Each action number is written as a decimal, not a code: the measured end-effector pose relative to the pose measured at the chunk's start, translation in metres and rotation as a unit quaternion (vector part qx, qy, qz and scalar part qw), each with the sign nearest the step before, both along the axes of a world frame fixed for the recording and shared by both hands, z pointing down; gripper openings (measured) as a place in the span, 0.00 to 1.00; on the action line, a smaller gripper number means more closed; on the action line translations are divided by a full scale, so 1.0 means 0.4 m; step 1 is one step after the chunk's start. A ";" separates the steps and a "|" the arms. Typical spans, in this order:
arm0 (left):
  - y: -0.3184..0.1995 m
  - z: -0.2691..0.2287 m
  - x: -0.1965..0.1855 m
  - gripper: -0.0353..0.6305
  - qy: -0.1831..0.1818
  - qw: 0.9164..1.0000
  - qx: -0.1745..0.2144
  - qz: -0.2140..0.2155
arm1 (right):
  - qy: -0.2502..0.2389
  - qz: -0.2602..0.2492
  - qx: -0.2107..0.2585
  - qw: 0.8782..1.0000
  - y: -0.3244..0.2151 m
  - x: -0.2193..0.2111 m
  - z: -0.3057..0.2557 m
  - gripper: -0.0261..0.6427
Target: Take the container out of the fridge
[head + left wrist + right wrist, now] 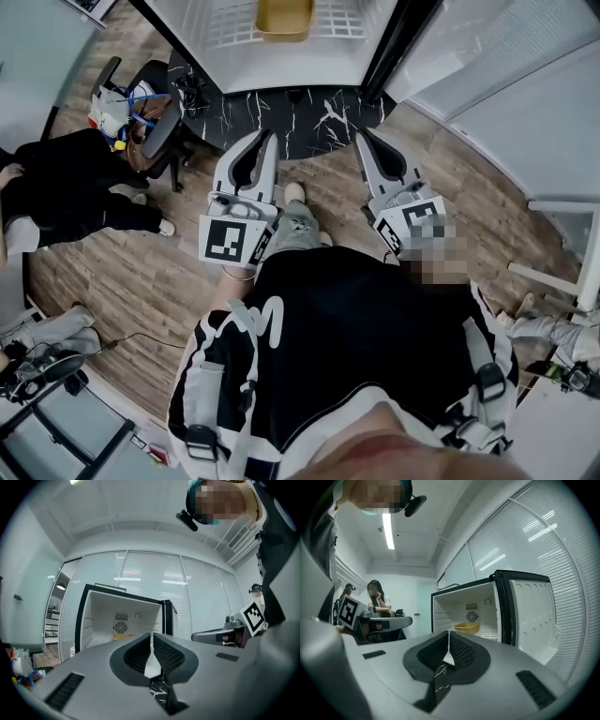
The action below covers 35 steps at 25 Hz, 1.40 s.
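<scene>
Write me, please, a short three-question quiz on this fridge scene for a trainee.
1. True or false: the door of the fridge stands open.
2. Where is the yellow container? A, on the floor; B, inside the fridge; C, on the office chair.
3. Fill in: the left tool and the right tool both hold nothing, and their jaws are ___.

Key: 1 true; 2 B; 3 shut.
</scene>
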<state>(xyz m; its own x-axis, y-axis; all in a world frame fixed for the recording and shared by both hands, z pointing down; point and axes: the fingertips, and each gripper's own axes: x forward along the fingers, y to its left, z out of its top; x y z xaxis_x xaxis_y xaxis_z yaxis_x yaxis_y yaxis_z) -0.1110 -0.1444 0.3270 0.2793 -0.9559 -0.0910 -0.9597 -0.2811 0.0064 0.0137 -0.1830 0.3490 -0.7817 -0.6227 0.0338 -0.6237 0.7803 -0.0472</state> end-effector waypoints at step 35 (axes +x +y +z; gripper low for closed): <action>-0.397 -0.005 -0.217 0.07 -0.001 0.998 -0.027 0.049 | 0.009 0.042 -0.005 0.999 -0.369 -0.225 -0.019 0.06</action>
